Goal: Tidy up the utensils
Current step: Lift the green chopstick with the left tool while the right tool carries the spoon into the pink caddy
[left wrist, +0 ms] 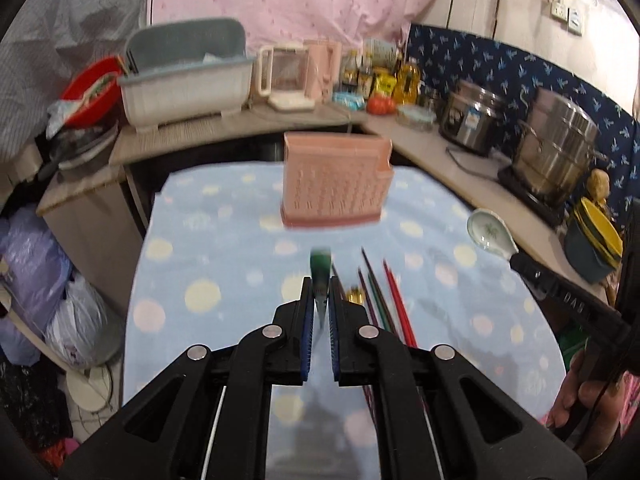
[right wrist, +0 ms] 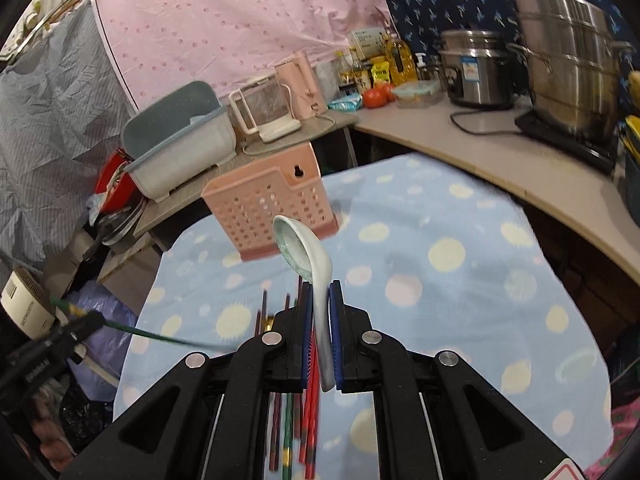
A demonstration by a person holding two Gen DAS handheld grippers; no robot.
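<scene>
One green chopstick in left jaws, one ceramic spoon in right, one pink basket

Pink curtain, beige counter, blue wall cloth

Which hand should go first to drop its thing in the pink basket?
Probably the right. The right gripper is shut on the spoon, whose bowl already hangs just before the pink basket. The left gripper holds a green chopstick, and its basket view looks farther off.
</scene>
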